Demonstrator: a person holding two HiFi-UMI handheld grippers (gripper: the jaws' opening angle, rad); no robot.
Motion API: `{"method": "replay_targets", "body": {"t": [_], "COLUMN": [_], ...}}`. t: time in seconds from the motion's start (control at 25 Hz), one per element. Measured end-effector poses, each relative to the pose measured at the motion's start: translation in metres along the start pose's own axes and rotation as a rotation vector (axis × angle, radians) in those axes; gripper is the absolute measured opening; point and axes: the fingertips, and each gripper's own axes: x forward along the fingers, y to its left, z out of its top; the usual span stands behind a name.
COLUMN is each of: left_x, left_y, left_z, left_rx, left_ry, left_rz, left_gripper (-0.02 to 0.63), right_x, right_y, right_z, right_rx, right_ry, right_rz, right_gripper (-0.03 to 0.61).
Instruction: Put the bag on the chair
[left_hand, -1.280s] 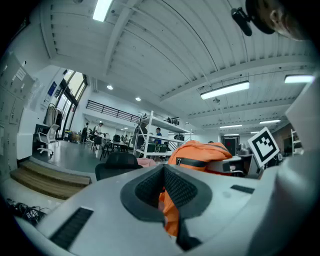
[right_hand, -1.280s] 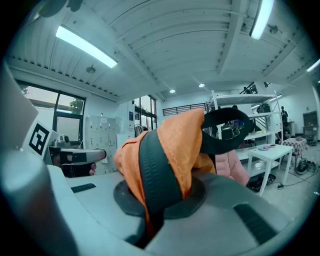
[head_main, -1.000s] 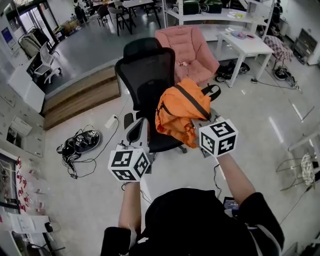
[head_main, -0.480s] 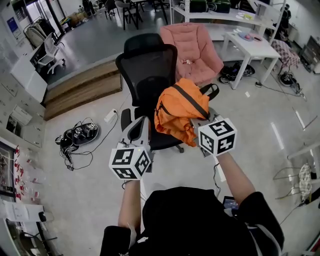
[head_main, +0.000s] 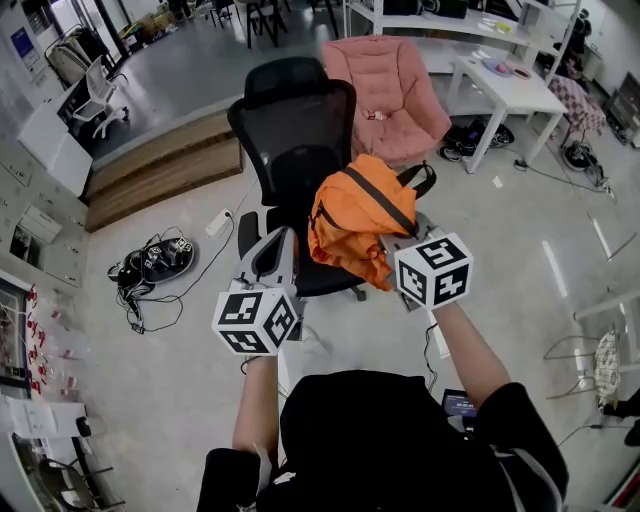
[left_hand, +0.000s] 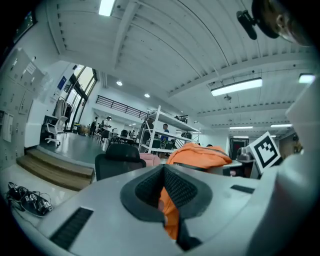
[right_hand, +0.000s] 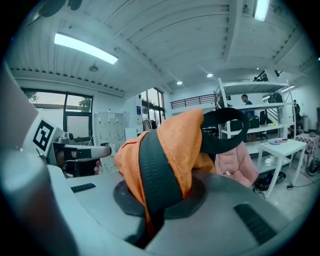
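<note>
**One bag, two grippers, one chair beneath**

You hold one orange bag (head_main: 355, 225) with two grippers. Your left gripper (head_main: 288, 240) is clamped on a fold of the bag's orange fabric, which shows pinched between its dark pads in the left gripper view. Your right gripper (head_main: 398, 243) is closed tight on the other side, with orange cloth and one black strap (right_hand: 155, 175) caught together between its jaws. A second black loop (right_hand: 227, 130) stands up from the top of the bag.

The bag hangs between the two grippers over the seat (head_main: 325, 282) of the one black office chair (head_main: 295, 130), in front of its mesh backrest. It covers the right part of the seat from above; you cannot tell from these views whether it touches the cushion.

Around you there is one pink armchair (head_main: 385, 90) just behind the office chair, and one white table (head_main: 505, 85) to its right, with cables on the floor under it. One wooden step (head_main: 165, 175) runs to the left of the chair. One tangle of cables and gear (head_main: 155, 262) lies on the floor to your left, with a white power strip (head_main: 221, 222) near it. One white chair (head_main: 95, 100) stands well apart at the far left.

The chair's left armrest sits just beside your left gripper.
</note>
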Motion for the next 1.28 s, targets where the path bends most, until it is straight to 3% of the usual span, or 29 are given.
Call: {"method": "replay_targets", "body": {"t": [1.28], "left_x": [0.098], "left_y": [0.208], "left_z": [0.040], "left_rx": [-0.036], "left_ry": [0.067], "left_rz": [-0.032], "left_gripper": [0.008], "right_x": [0.226], "right_y": [0.009], "right_z": [0.040], "right_rx": [0.011], "right_ry": [0.081], "right_rz": [-0.047], "right_gripper": [0.006]}}
